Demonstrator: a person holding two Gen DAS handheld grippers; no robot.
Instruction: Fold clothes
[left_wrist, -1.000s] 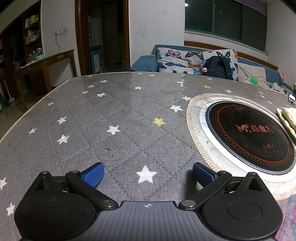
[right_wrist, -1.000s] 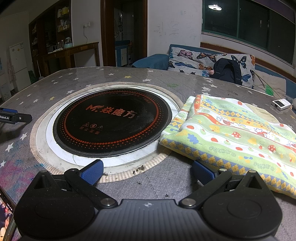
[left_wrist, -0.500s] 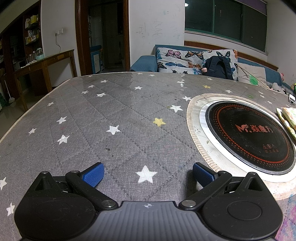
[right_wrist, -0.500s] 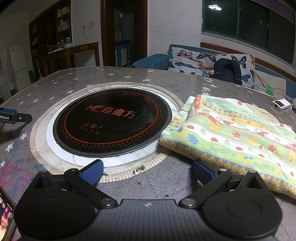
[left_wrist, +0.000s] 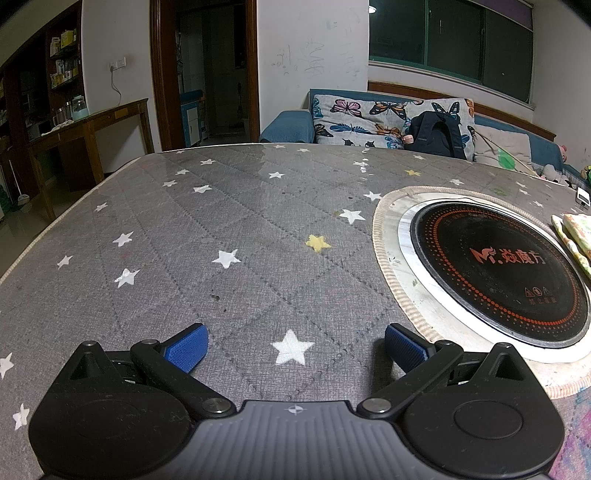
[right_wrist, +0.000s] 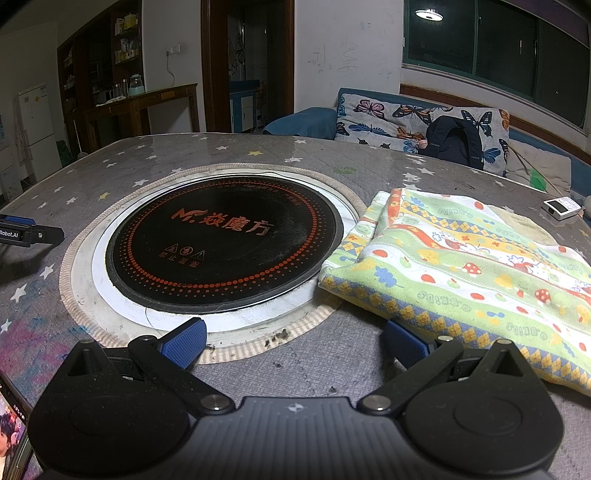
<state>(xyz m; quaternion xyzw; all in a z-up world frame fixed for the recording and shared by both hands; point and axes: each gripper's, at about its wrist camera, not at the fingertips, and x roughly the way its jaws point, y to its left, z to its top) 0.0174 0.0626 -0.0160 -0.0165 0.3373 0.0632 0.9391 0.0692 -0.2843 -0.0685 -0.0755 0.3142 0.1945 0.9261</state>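
A folded, colourful patterned cloth (right_wrist: 472, 266) lies flat on the grey star-print table, right of the round black cooktop (right_wrist: 225, 236). My right gripper (right_wrist: 293, 341) is open and empty, low over the table just in front of the cloth's near left corner; its right fingertip (right_wrist: 404, 345) is close to the cloth's edge. My left gripper (left_wrist: 293, 349) is open and empty over bare tabletop, left of the cooktop (left_wrist: 498, 273). Only the cloth's left edge (left_wrist: 576, 236) shows in the left wrist view. The left gripper's tip (right_wrist: 29, 234) shows at the far left of the right wrist view.
A small white device (right_wrist: 561, 208) lies on the table behind the cloth. A phone (right_wrist: 13, 439) sits at the near left corner. Crumbs (right_wrist: 277, 336) lie by the cooktop's rim. A sofa with a black backpack (right_wrist: 454, 142) stands beyond the table.
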